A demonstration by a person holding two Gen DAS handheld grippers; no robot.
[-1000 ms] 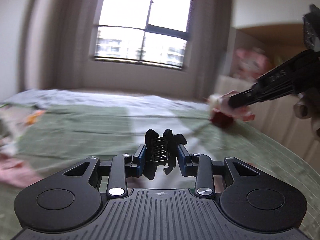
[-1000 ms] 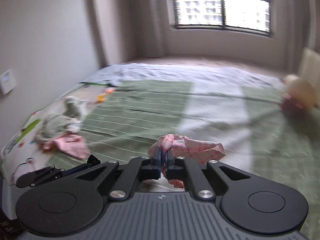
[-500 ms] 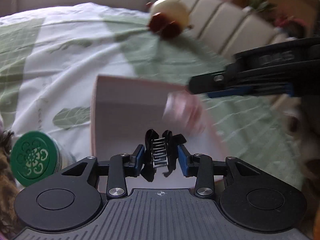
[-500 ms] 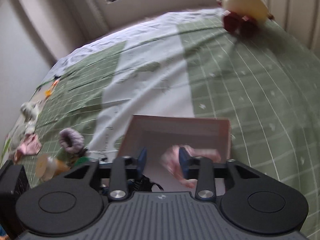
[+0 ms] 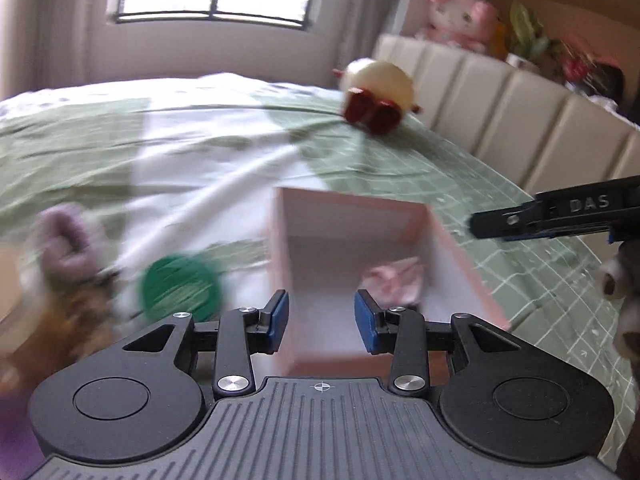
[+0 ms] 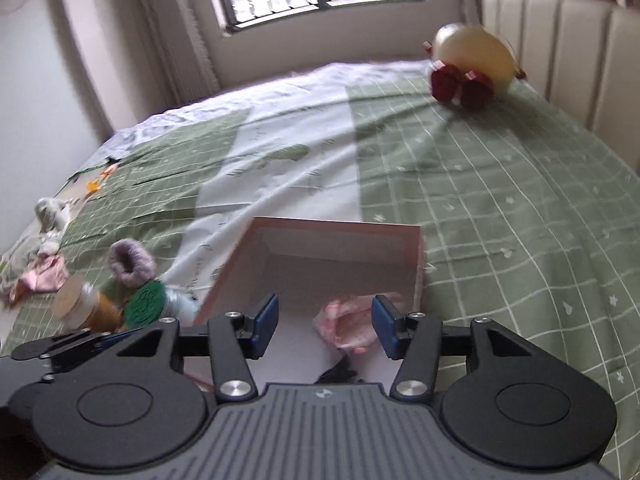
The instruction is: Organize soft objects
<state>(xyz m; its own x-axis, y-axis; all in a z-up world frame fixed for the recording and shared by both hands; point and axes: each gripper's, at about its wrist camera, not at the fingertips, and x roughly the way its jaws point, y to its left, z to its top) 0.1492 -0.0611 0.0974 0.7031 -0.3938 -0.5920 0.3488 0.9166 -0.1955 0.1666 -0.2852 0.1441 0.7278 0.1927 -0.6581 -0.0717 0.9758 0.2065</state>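
A pink open box [image 5: 452,248] [image 6: 328,228] sits on the green checked bed. A crumpled pink cloth [image 5: 396,282] [image 6: 350,326] lies inside it. A black hair clip [image 6: 338,374] lies in the box near my right gripper's base. My left gripper [image 5: 322,318] is open and empty above the box's near edge. My right gripper [image 6: 326,326] is open above the box, with the cloth below its jaws. The right gripper also shows at the right of the left wrist view [image 5: 556,216]. A purple scrunchie [image 6: 130,262] [image 5: 66,232] lies left of the box.
A green-lidded jar [image 6: 146,302] [image 5: 180,284] and a cork-topped bottle [image 6: 82,306] lie left of the box. A cream and red plush toy [image 6: 472,66] [image 5: 380,94] sits by the padded headboard [image 5: 520,120]. Clothes [image 6: 40,264] lie at the far left.
My left gripper has opened and let go of the black hair clip. My right gripper has opened wider, and the pink cloth now rests in the box. Both views have tilted up.
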